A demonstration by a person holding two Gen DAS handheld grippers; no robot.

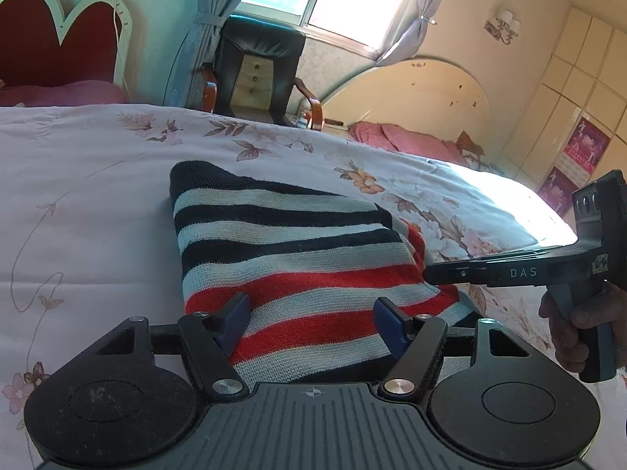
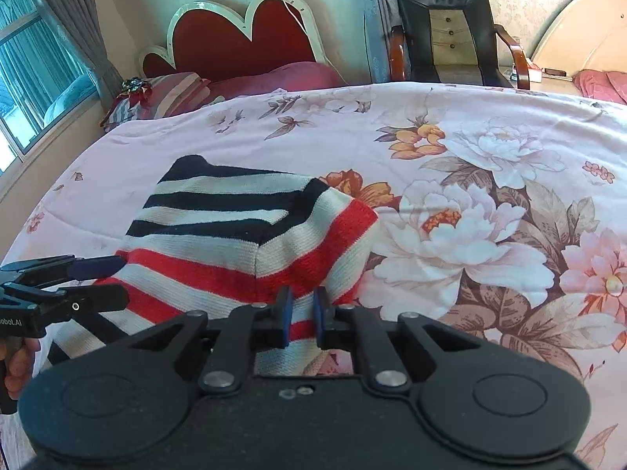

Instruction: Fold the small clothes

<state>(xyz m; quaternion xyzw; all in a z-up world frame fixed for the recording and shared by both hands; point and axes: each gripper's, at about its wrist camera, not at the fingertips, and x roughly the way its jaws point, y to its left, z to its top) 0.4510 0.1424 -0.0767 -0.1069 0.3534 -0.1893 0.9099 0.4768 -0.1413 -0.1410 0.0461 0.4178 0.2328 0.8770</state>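
A small knitted garment with navy, white and red stripes lies partly folded on the floral bedspread; it also shows in the right wrist view. My left gripper is open, its blue-padded fingers straddling the garment's near edge. My right gripper is shut on a raised fold of the garment's red and white edge. The right gripper also shows from the side in the left wrist view, at the garment's right edge. The left gripper shows at the left of the right wrist view, open.
A black armchair stands beyond the bed by the window. A red heart-shaped headboard and pink pillows are at the bed's far end. A second bed with pink bedding lies to the right.
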